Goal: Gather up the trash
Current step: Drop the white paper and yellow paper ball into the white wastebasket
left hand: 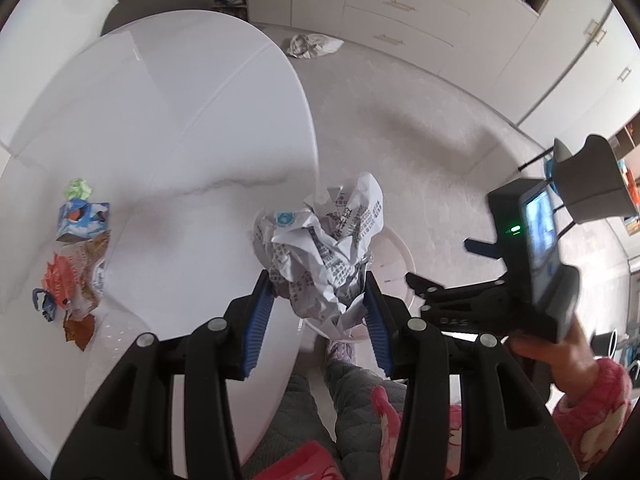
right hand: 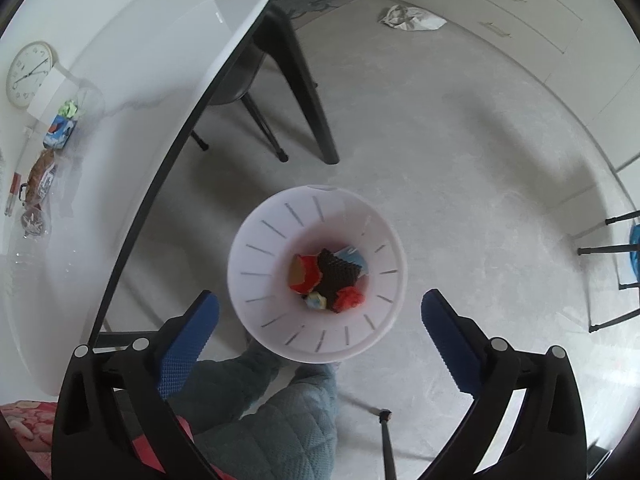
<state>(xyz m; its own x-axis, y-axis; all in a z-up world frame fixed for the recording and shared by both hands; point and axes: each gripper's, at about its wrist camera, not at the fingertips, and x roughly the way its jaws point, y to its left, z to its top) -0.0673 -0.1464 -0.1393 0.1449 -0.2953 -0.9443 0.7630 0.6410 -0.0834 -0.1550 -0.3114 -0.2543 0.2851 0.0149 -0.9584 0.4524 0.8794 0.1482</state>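
Jaws first: our left gripper (left hand: 318, 304) has its blue pads clamped on a crumpled printed paper (left hand: 326, 248), while our right gripper (right hand: 320, 332) hangs with its jaws spread wide and nothing between them. Largest around us is the pale floor (right hand: 460, 140), then the white oval worktop (left hand: 180, 120), whose edge runs just left of the held paper. Below the right gripper stands the white wastebasket (right hand: 260, 264) on the floor, close beside the worktop's edge; in the left wrist view its rim shows just behind and under the paper. Inside the basket lie red, dark and light blue scraps (right hand: 328, 276). A dark chair (right hand: 240, 84) stands under the worktop. Farther off on the floor, near the cabinets, lies another crumpled paper (left hand: 314, 45). On the worktop's far left side we see a cluster of wrappers: a blue carton (left hand: 83, 221), an orange and brown wrapper (left hand: 76, 280) just beside it, and a small green wad (left hand: 80, 188) touching the carton's far end.
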